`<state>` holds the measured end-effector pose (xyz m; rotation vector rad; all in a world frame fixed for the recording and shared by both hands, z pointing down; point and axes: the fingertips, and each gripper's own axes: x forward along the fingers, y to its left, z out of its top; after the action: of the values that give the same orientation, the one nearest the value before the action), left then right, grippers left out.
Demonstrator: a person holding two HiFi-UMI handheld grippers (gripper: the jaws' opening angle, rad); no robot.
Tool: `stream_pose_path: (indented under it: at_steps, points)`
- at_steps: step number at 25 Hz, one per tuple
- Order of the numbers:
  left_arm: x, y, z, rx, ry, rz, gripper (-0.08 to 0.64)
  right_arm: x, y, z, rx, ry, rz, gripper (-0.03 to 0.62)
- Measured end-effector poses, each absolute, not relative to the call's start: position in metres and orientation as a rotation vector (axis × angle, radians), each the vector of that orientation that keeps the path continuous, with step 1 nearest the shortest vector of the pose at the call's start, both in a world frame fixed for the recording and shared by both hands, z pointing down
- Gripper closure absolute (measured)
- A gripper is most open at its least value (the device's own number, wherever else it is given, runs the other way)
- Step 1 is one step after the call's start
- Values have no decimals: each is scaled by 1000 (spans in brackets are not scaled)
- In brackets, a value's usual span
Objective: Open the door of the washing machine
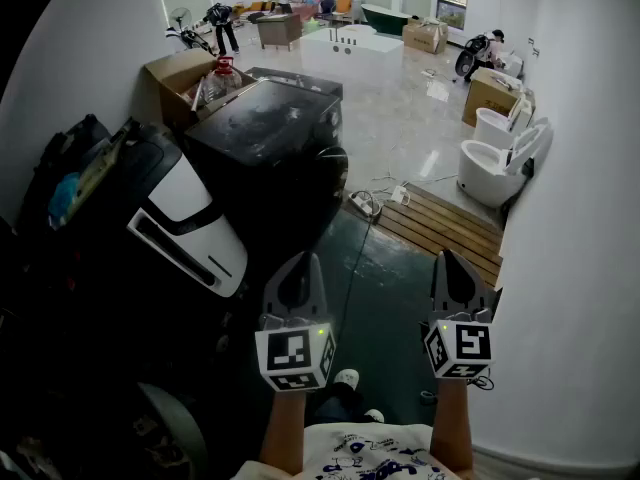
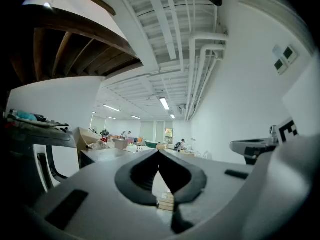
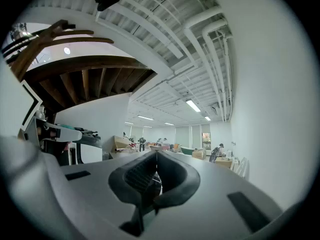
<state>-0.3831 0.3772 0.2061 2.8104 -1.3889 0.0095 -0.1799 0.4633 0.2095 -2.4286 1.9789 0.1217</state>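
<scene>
A large white-walled room with a glossy pale floor [image 1: 400, 108] is seen, with pipes and strip lights run along the ceiling. The washing machine [image 1: 262, 153], a black cabinet, is placed left of centre on the floor, ahead of both claws and well apart from them; whether its door is ajar cannot be told. Just behind it an open cardboard box [image 1: 172, 73] is stood against the wall, and a red item [image 1: 224, 66] and crumpled clear wrapping are held in it. A second cardboard box [image 1: 485, 96] is set by the right wall, its contents not discernible. Below that box two white toilets [image 1: 487, 163] are lined up, and a wooden slatted platform [image 1: 445, 230] is laid beside them. A white and black appliance [image 1: 185, 223] is tilted at the left, beside the washing machine. The left claw [image 1: 300, 273] is held level with its jaws closed tip to tip, and nothing is gripped. The right claw [image 1: 455, 268] is likewise held level, its jaws brought together on nothing.
</scene>
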Motion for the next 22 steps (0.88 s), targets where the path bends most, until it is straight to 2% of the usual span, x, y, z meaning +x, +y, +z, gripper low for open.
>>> stream_pose_path:
  at_steps: [22]
  points:
    - [-357, 300, 216, 2834, -1339, 27, 560, -163, 392, 220, -2453, 1965, 129, 574]
